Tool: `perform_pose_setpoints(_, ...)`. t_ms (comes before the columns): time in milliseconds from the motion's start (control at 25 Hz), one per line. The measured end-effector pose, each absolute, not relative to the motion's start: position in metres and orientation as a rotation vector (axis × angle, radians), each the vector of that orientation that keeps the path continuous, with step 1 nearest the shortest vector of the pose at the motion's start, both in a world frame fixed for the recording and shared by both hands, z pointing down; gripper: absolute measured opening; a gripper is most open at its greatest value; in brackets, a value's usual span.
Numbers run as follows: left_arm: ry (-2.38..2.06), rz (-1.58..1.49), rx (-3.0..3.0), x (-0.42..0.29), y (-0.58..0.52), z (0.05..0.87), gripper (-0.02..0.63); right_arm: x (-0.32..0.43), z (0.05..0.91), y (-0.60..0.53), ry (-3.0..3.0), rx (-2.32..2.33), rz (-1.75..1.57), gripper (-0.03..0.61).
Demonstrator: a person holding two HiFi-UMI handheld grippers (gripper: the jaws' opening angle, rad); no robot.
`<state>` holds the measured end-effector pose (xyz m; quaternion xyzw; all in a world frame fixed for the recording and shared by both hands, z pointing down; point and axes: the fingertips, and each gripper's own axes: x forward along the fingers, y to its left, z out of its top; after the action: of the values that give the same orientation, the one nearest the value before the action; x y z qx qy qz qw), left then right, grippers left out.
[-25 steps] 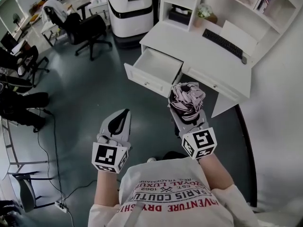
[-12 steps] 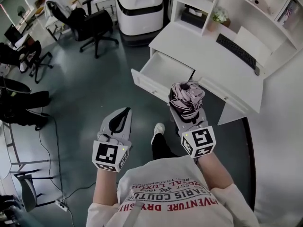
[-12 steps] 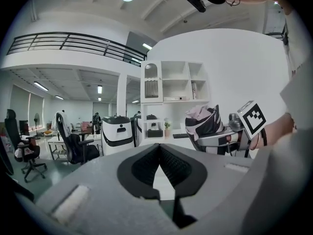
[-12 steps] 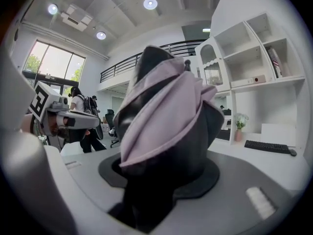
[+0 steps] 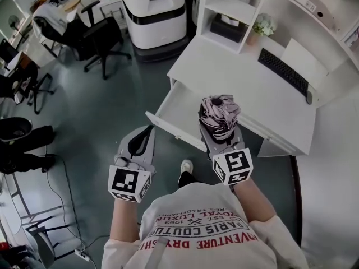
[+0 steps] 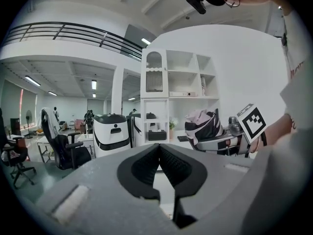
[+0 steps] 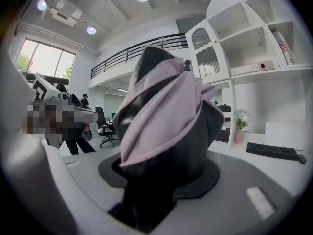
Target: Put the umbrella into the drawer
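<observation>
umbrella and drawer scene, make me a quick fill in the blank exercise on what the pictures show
1. The folded umbrella is clamped in the gripper on the person's ____ side.
2. The left gripper has its jaws together and holds ____.
3. The white drawer is pulled ____, not shut.
4. The keyboard lying on the desk is ____ in colour.

Missing words: right; nothing; open; black
</observation>
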<state>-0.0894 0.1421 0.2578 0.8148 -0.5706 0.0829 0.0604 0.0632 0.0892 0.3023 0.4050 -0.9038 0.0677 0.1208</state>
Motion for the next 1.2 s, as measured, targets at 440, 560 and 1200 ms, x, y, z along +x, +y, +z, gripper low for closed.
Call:
perform_pose_setpoints(440,-1.530,0.257,2.583,-0.074,0.024,0.269,0.003,0.068,0.323,0.001,-2.569,1.262,0.268,0.201)
perform_pose_setpoints(560,-1.441,0.260,2.615,-0.072,-0.003,0.278,0.005,0.065,0.334,-0.013,-2.536,1.285,0.291,0.201)
perform_pose_setpoints(1200,-0.861,0.275,2.778,-0.071,-0.095,0.374,0.005,0.005,0.462,-0.057,-2.382,1.101,0.388,0.201)
